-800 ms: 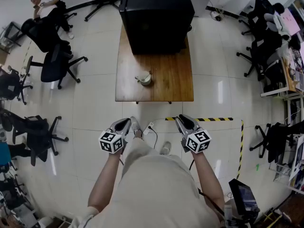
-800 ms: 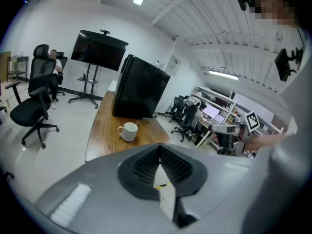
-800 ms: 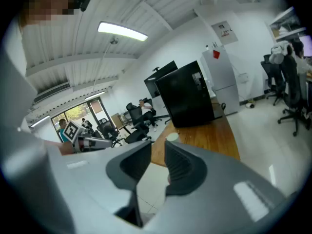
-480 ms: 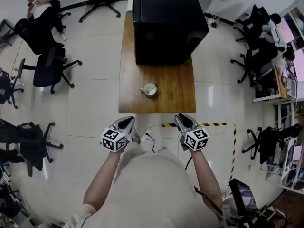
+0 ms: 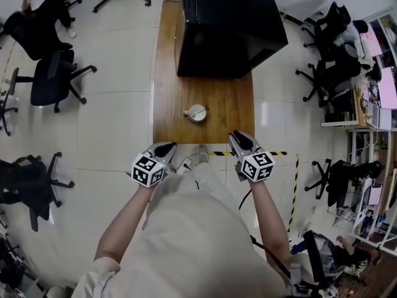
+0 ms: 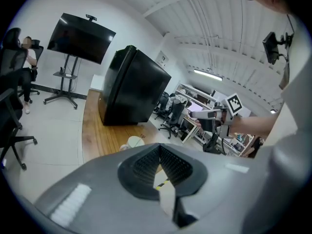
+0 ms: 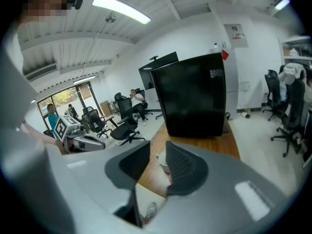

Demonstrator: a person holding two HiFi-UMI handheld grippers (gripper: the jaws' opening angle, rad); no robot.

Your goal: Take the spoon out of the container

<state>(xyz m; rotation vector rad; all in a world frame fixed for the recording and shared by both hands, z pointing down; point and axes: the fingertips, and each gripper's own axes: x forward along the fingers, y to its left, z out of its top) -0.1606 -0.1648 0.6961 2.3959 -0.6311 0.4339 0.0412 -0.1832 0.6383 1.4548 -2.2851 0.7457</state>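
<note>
A small white container [image 5: 197,113] stands on the wooden table [image 5: 229,113], near its front edge. A spoon handle [image 5: 187,112] sticks out of it to the left. Both grippers hover at the table's near edge, short of the container. My left gripper [image 5: 165,148] is to its front left, with its jaw tips together and nothing held. My right gripper [image 5: 239,139] is to its front right, jaws a little apart and empty. The container [image 6: 132,141] shows beyond the left gripper [image 6: 159,152], and the container [image 7: 162,163] shows through the right gripper's [image 7: 157,167] gap.
A big black box [image 5: 229,27] fills the far half of the table. Yellow-black tape [image 5: 280,153] marks the floor by the table's near right corner. Office chairs [image 5: 49,79] stand to the left, with more chairs and desks [image 5: 338,73] to the right.
The person has stepped toward the table, so both grippers now sit at its near edge, closer to the container. The container and spoon have not moved.
</note>
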